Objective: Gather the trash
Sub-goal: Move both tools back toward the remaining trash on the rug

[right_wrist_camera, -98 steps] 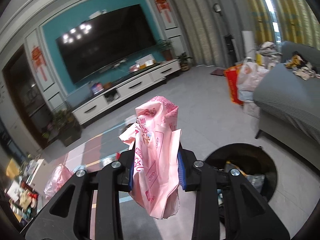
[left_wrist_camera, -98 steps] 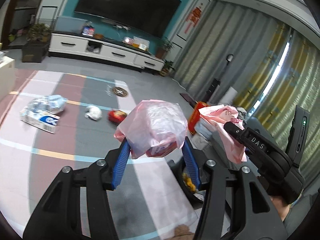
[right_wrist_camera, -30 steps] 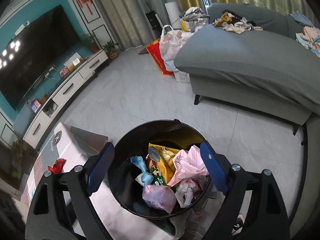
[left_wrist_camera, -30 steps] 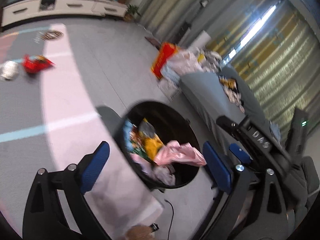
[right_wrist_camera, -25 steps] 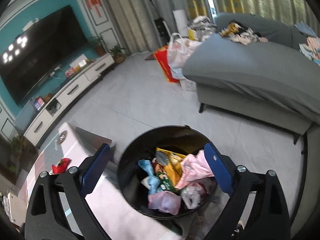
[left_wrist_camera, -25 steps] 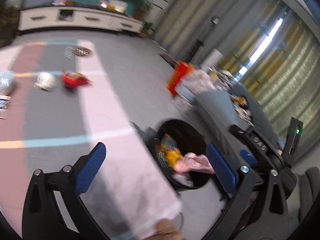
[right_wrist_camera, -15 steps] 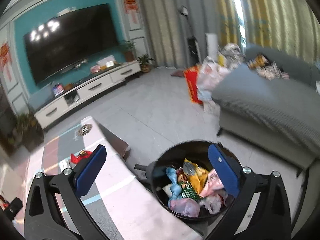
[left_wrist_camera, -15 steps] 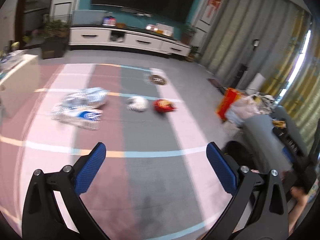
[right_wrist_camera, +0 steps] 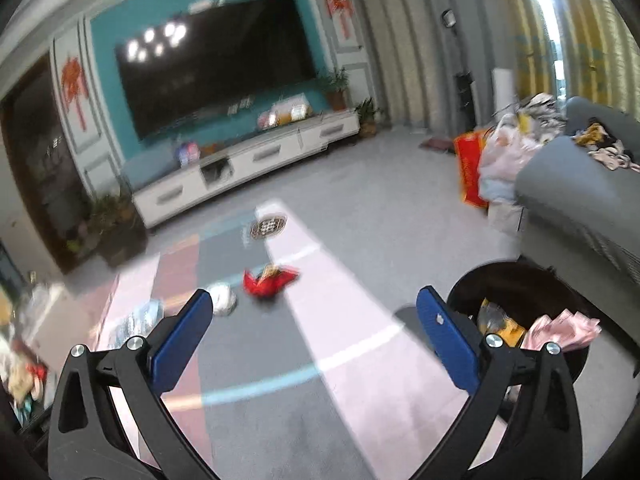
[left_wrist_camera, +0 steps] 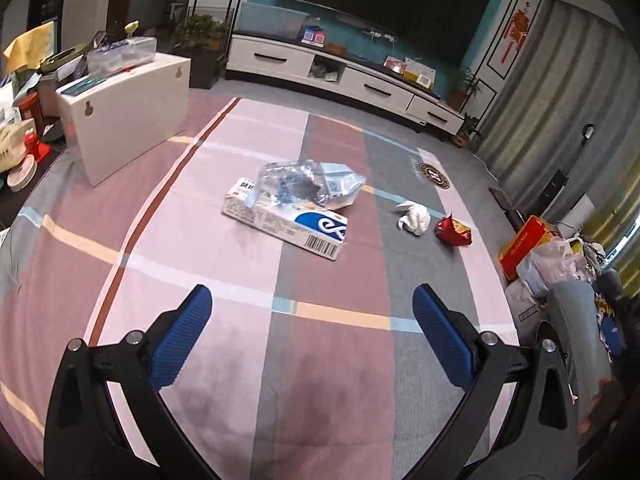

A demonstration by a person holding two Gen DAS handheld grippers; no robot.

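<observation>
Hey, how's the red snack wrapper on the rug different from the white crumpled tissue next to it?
The red snack wrapper is glossy red with yellow print; the white crumpled tissue is plain matte white. The wrapper lies opened out with jagged, pointed edges, while the tissue is balled into a soft rounded lump. In the left wrist view the wrapper sits on the pale pink stripe and the tissue on the grey band. Both lie loose on the striped rug, close together but apart, not yet collected.

Daylight was admitted through the curtains [right_wrist_camera: 560, 40]. Ceiling lights were mirrored as glare on the TV [right_wrist_camera: 216, 64]. Right wrist view was motion-blurred; left was sharp. Edges were fisheye-bent, corners vignetted.
</observation>
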